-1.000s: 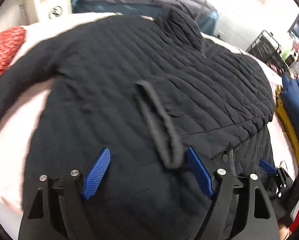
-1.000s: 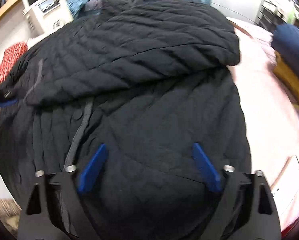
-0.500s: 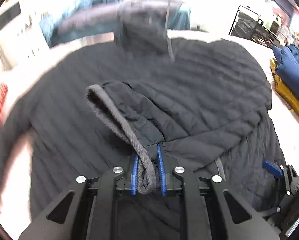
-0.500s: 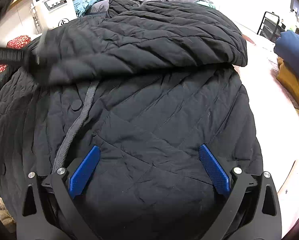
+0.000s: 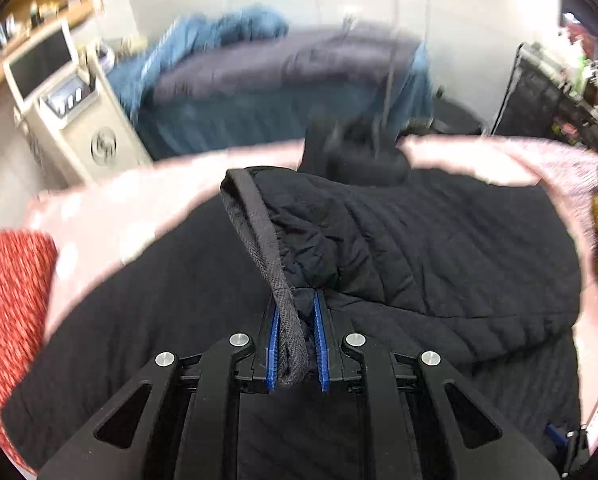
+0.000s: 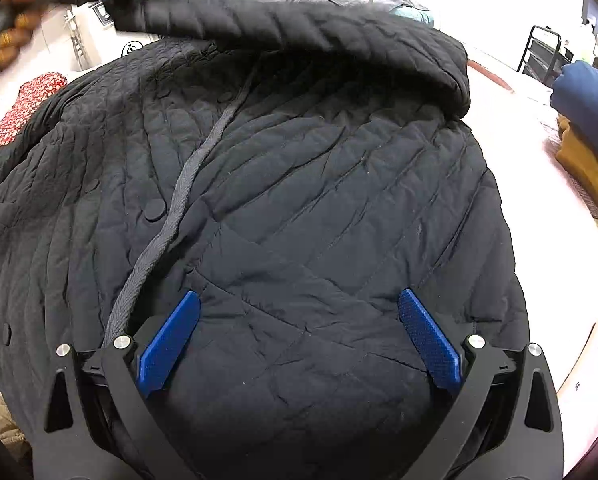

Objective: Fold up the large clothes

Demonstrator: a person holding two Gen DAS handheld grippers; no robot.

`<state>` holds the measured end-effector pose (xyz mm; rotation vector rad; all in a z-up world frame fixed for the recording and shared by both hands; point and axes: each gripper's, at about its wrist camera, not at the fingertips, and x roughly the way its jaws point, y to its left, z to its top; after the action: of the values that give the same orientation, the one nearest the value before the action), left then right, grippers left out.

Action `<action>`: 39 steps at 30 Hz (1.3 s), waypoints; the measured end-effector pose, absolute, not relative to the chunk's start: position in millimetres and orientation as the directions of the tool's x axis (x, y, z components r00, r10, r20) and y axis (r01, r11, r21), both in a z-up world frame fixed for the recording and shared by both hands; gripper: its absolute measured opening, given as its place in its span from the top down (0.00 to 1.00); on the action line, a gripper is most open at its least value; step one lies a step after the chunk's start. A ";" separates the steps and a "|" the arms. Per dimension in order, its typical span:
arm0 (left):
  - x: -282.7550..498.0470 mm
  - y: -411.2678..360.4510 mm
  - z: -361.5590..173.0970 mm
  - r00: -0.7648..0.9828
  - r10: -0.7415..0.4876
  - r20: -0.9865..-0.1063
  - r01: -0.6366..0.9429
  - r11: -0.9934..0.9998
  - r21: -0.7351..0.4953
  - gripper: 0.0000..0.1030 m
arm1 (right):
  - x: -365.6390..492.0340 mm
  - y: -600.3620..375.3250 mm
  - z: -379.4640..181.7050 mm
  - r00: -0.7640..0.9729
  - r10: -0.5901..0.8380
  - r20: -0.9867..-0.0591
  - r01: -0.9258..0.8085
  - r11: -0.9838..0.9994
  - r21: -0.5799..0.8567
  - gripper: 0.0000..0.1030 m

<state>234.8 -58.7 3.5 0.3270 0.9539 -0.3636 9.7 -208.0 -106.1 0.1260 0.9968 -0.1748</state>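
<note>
Jacket (image 6: 299, 208), black and quilted, lies spread over a pink-covered counter (image 5: 111, 208) and fills most of both views. Left gripper (image 5: 297, 344) has its blue fingers (image 5: 273, 344) clenched on the grey knit cuff (image 5: 259, 240) of one sleeve (image 5: 379, 248); the cuff stands between the pads at lower centre of the left view, and the sleeve runs from there across the jacket body toward the right. In the right view the same sleeve stretches across the top of the frame, raised above the jacket front, toward a blurred hand (image 6: 15, 20) at upper left. Right gripper (image 6: 299, 340) is at the bottom of its view with blue fingers (image 6: 169, 344) spread wide apart, grasping nothing, the jacket's lower front between them; whether they touch the fabric cannot be told. A grey trim strip (image 6: 179, 200) runs down the jacket front beside a round snap (image 6: 155, 212). A red patterned cloth (image 5: 15, 300) lies at left of the left view. Blue clothing (image 6: 587, 96) sits on a mustard garment (image 6: 587, 168) at the right edge of the right view. A beige machine (image 5: 71, 120), blurred, stands at upper left of the left view.
</note>
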 end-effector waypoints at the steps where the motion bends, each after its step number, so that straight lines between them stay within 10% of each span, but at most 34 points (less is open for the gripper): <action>1: 238.0 -56.4 -9.4 0.507 -0.138 -0.851 0.433 0.895 0.113 0.86 | 9.8 -207.5 -106.0 0.531 -0.088 -0.843 0.203 0.979 0.026 0.04; 9: 245.8 -29.7 -73.9 0.429 -0.038 -0.903 0.378 0.915 0.141 0.50 | 22.9 -207.8 -107.2 0.520 -0.086 -0.850 0.206 0.978 0.027 0.04; 12: 245.1 -29.1 -72.5 0.464 0.038 -0.885 0.353 0.908 0.224 0.16 | 26.5 -206.7 -107.5 0.514 -0.087 -0.853 0.209 0.977 0.027 0.04; 24: 193.2 50.5 -50.4 0.421 -0.124 -0.898 0.242 0.970 -0.021 0.12 | 38.8 -208.8 -105.4 0.498 -0.090 -0.863 0.233 0.972 0.034 0.04; 39: 103.0 146.7 -54.3 0.445 -0.067 -0.893 0.097 0.995 -0.026 0.08 | 41.4 -204.8 -104.1 0.472 -0.100 -0.876 0.250 0.968 0.025 0.04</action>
<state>103.0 146.7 -54.3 0.0304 1.1053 -0.1016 41.4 -204.8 -104.1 0.1571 1.0591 -0.2154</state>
